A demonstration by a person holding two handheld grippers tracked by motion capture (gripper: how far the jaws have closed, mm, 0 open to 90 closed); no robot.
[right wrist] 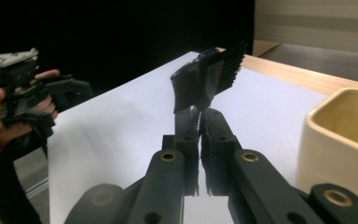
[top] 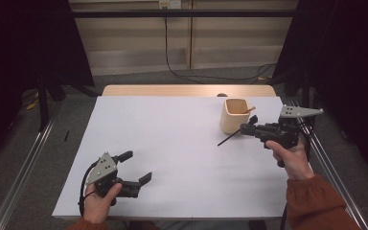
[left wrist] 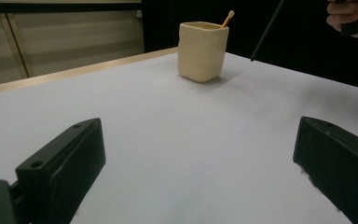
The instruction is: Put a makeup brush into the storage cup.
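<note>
A slim black brush with a long thin handle (top: 230, 138) is shown pinched at its bristle end by the pressed-together jaws of the right gripper (top: 249, 128), right of centre, held above the white table (top: 172, 143), its handle slanting down-left. Just behind stands a cream square ceramic cup (top: 234, 115) holding a wooden stick (top: 248, 110). Transport is judged in hand; next, the handle would need tipping over the cup's mouth. The left gripper (top: 139, 167), lower left, is held spread and empty.

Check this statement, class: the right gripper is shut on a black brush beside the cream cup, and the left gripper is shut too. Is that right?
Not quite. The left gripper is open: the left gripper view shows its jaws wide apart over the table. The right gripper is indeed shut on the black brush beside the cream cup.
</note>
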